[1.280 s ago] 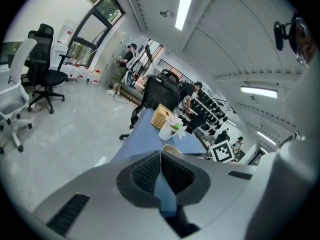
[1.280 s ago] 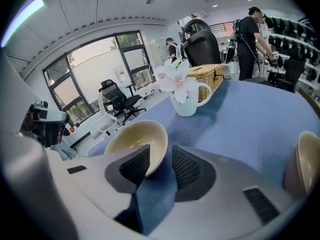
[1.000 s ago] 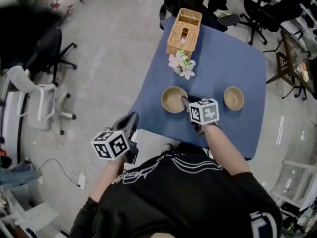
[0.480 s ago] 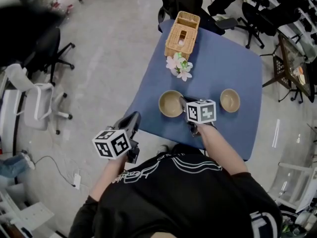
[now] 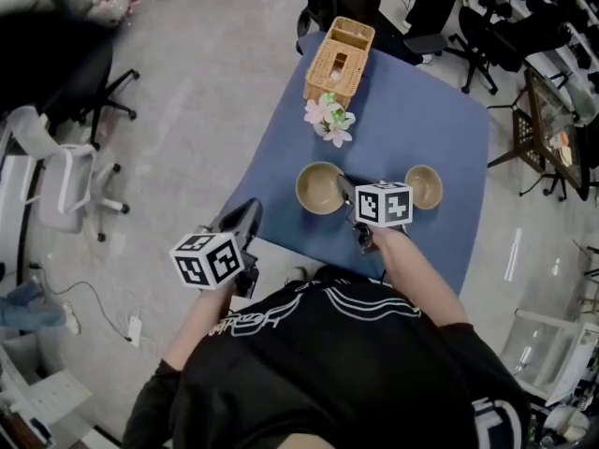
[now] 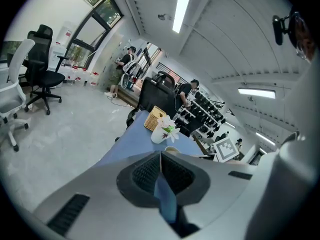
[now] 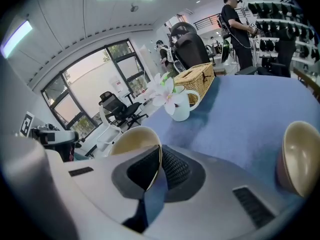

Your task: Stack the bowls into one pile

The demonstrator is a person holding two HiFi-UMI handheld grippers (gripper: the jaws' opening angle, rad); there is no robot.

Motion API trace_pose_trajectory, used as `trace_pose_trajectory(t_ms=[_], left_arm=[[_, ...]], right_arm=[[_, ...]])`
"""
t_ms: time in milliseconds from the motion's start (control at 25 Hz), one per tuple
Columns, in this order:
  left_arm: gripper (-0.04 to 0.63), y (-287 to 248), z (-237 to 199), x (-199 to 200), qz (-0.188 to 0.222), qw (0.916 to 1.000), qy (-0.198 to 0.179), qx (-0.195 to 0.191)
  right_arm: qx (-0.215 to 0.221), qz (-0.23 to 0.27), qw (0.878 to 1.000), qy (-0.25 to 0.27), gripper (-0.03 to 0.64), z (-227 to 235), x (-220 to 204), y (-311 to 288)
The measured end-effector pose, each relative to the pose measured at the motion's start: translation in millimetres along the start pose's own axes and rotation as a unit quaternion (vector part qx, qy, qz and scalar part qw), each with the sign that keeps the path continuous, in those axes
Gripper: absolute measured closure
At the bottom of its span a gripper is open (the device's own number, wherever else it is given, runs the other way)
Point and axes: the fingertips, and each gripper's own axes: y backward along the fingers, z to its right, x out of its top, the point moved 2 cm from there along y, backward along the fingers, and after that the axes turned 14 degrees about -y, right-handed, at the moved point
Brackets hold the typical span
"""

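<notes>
Now the right gripper (image 5: pixel 348 191) has clamped onto the left bowl (image 5: pixel 318 189) rim, ready for lifting toward the right bowl (image 5: pixel 423 186); the left gripper (image 5: pixel 249 215) is closed, empty.

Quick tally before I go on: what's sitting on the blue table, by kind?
Bowls: 2 (left bowl, right bowl)
Wicker basket: 1
Cup of flowers: 1
Total: 4
</notes>
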Motion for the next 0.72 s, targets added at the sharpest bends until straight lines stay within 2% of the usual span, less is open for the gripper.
trace_pose_trajectory(t_ms=[320,720], left_arm=[[0.566,-28.3,43.0,21.2,0.0,0.999,-0.028,-0.034],[0.566,-77.2,96.7,41.7,-0.016,0.9941,-0.068,-0.083]], right_arm=[[-0.001,0.027,1.0,-0.01,0.577,25.2,23.4,43.0],[-0.038,0.083,0.995,-0.035,0.577,86.8,56.6,115.4]])
